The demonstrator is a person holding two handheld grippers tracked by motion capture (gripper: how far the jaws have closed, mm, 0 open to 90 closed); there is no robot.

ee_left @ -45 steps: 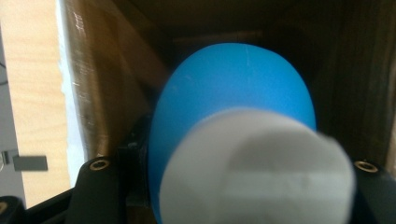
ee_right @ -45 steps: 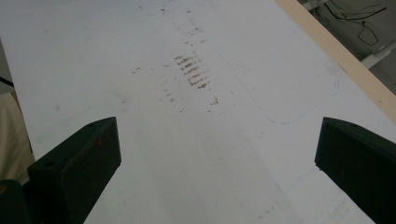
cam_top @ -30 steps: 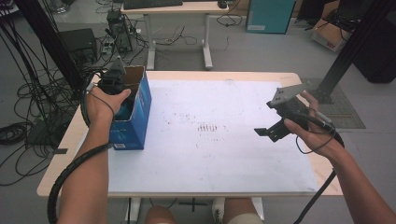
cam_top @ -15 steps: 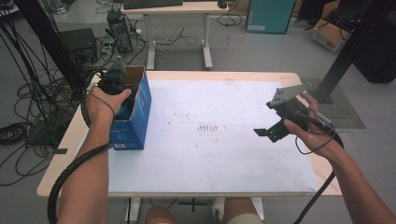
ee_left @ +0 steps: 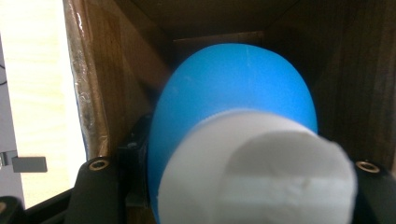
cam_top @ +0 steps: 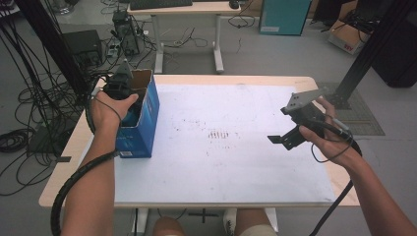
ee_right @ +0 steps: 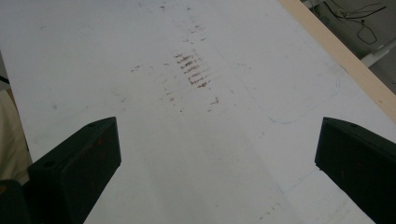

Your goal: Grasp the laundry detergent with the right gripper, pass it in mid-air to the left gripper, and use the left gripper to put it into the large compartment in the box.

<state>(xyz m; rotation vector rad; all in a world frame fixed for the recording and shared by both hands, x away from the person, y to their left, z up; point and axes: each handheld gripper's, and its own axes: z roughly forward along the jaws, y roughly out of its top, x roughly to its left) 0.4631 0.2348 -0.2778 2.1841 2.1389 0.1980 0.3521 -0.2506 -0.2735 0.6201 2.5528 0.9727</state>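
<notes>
A blue cardboard box (cam_top: 145, 123) stands open-topped at the table's left edge. My left gripper (cam_top: 130, 107) reaches down into it, the hand over its top. In the left gripper view, a rounded blue object with a white end (ee_left: 233, 98) sits between the two black jaws, with the box's brown inner walls (ee_left: 93, 93) around it. My right gripper (cam_top: 286, 140) hovers over the right side of the white table sheet (cam_top: 236, 162). Its jaws stand wide apart with nothing between them (ee_right: 217, 154).
Brown smudge marks (cam_top: 219, 133) lie on the middle of the sheet (ee_right: 191, 70). The wooden table edge (ee_right: 345, 60) runs along the far side. Cables (cam_top: 19, 137) lie on the floor to the left, and a second desk (cam_top: 187, 10) stands behind.
</notes>
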